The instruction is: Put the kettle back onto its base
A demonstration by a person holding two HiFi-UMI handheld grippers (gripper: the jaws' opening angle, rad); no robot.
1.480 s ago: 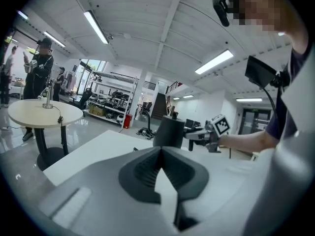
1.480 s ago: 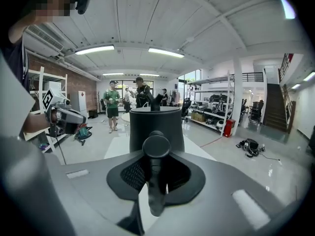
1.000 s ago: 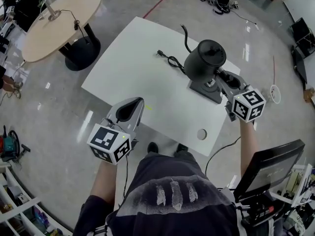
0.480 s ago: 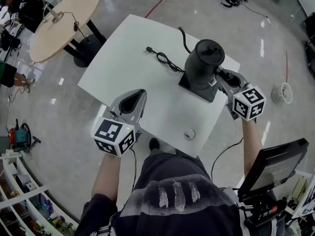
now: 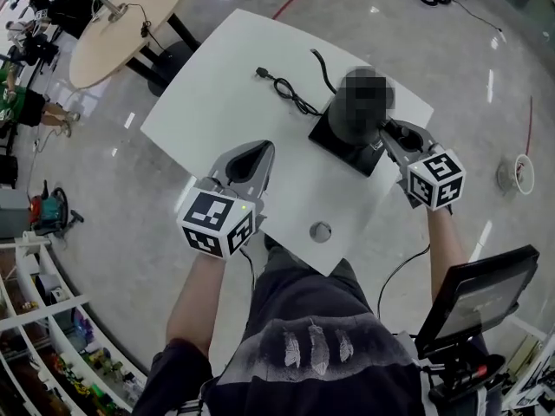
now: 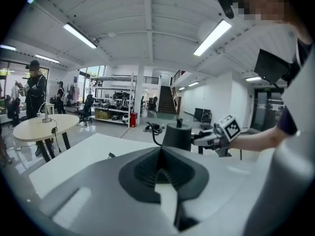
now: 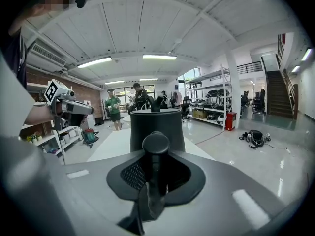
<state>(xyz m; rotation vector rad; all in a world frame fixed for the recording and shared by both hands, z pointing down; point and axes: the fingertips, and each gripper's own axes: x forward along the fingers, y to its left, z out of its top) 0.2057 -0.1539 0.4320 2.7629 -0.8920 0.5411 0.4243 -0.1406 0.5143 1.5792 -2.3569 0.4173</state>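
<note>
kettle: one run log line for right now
kettle: over base, seating unclear | right gripper: shut on kettle handle | left gripper: shut, empty, over table

I work in a large open lab hall: a polished grey floor, ceiling strip lights, far metal storage racks, a staircase, and a round table far left.

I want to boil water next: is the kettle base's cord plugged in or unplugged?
Unplugged: the plug lies loose on the white table, in no socket.
</note>
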